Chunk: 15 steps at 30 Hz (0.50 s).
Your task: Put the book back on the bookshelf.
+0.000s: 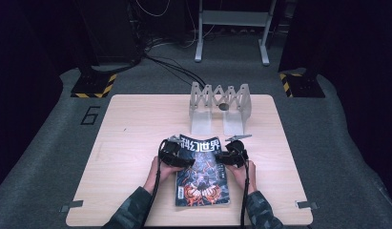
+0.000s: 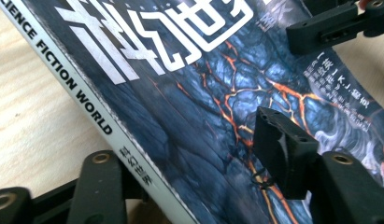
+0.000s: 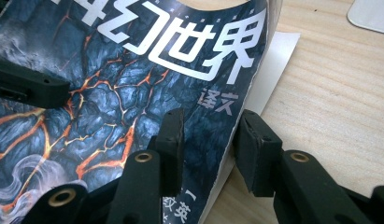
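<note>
A magazine (image 1: 203, 179) with a dark blue and orange cover lies on the wooden table (image 1: 131, 143) in front of the person. My left gripper (image 1: 185, 161) is at its spine edge. In the left gripper view the magazine (image 2: 180, 93) runs between the jaws of my left gripper (image 2: 189, 154): one jaw rests on the cover, the other is low beside the white spine, wide apart. My right gripper (image 1: 222, 157) is at the opposite edge. In the right gripper view the curled cover edge of the magazine (image 3: 110, 93) stands in the gap of my right gripper (image 3: 210, 135), unpinched.
A grey folding rack (image 1: 221, 102) stands at the back of the table, behind the magazine. A white inner page (image 3: 278, 56) shows under the lifted cover. Bare wood lies to the left and right of the magazine. The floor beyond holds cables and stand feet.
</note>
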Tool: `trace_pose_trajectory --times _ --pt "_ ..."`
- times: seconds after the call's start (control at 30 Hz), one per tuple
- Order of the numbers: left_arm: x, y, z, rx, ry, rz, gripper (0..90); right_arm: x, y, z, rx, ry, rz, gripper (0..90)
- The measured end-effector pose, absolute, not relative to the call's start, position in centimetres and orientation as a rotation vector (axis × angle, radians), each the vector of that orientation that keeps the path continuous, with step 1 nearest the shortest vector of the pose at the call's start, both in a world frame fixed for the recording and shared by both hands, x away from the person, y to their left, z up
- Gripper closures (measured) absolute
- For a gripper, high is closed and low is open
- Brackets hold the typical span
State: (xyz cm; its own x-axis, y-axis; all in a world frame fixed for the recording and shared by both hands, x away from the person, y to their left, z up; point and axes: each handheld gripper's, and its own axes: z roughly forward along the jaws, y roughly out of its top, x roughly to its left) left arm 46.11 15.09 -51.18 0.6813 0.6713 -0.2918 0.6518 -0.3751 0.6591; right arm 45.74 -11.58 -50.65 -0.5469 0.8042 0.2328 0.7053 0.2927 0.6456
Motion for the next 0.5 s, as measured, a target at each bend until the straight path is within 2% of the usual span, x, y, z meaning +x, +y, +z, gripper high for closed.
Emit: trace_pose_trajectory --times 0.4,0.5 --pt "46.53 15.15 -50.73 2.123 0.998 0.019 55.1 45.85 -11.64 -50.63 1.423 2.418 1.100 62.9" --pt "46.46 15.25 -50.59 2.107 0.983 0.016 63.0 45.94 -11.70 -50.63 1.411 2.426 1.103 61.8"
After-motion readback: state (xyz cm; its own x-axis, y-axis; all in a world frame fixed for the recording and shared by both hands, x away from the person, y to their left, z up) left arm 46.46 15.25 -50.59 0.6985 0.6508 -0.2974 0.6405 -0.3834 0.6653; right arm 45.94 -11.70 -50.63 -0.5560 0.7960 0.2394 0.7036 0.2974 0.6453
